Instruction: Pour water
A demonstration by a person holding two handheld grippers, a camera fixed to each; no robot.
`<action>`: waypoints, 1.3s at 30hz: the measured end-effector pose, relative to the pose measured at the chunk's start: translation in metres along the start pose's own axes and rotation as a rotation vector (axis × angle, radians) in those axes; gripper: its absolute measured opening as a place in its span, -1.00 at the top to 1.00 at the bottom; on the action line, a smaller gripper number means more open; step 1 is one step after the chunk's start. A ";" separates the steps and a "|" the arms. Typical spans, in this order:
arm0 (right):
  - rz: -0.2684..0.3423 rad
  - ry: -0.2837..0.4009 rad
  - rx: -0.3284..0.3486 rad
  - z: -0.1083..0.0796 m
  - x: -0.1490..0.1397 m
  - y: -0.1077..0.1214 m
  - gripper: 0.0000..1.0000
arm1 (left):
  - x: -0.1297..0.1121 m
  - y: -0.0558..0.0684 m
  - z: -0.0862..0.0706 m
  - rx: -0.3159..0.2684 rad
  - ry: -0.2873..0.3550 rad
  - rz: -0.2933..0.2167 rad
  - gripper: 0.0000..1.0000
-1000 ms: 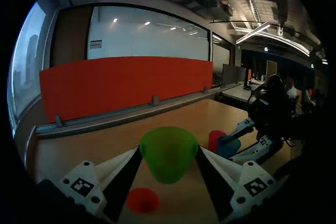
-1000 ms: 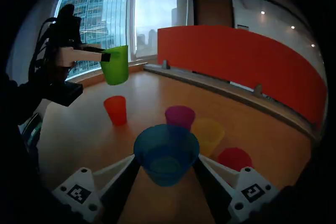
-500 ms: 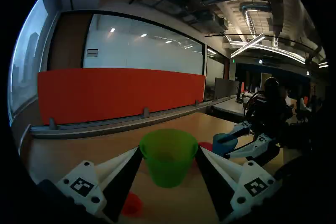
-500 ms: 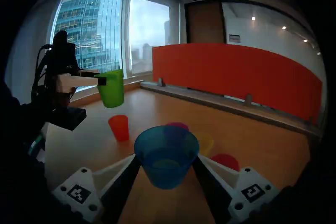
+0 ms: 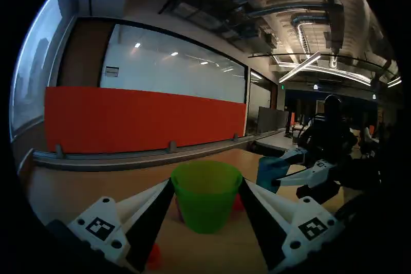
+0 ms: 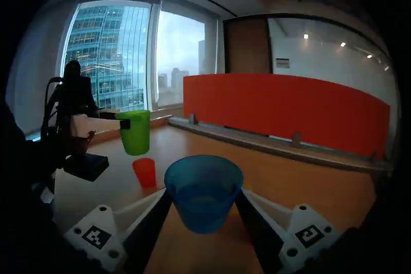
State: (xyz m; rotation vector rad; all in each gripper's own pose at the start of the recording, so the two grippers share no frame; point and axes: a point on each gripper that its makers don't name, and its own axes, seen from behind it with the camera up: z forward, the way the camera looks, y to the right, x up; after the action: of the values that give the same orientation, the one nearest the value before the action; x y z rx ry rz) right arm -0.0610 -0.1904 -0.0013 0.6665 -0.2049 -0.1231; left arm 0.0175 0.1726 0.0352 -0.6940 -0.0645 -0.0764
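Observation:
A green cup (image 5: 206,194) stands upright between the fingers of my left gripper (image 5: 206,203), which is shut on it above the wooden table (image 5: 82,192). My right gripper (image 6: 203,202) is shut on a blue cup (image 6: 203,192) with water in its bottom. In the left gripper view the blue cup (image 5: 269,171) hangs to the right in the right gripper (image 5: 287,168). In the right gripper view the green cup (image 6: 134,131) is held at the left by the left gripper (image 6: 110,122), above an orange cup (image 6: 145,171) on the table.
An orange partition (image 6: 287,107) runs along the far edge of the table (image 6: 308,192), with a rail at its foot. Tall windows (image 6: 113,73) lie to the left in the right gripper view. A red cup (image 5: 238,203) peeks out behind the green cup.
Both grippers have risen with their cups and both views have tilted up. The magenta, yellow and red cups have slipped out of the right gripper view; the orange cup sits lower.

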 end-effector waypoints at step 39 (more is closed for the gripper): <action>-0.128 0.103 0.007 -0.011 0.053 -0.004 -0.75 | -0.016 0.034 0.000 -0.065 -0.021 0.067 -0.75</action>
State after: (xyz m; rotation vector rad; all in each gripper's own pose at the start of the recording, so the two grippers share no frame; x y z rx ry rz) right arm -0.0069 -0.1963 -0.0047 0.6912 -0.0634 -0.2100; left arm 0.0048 0.1993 0.0124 -0.7614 -0.0592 -0.0071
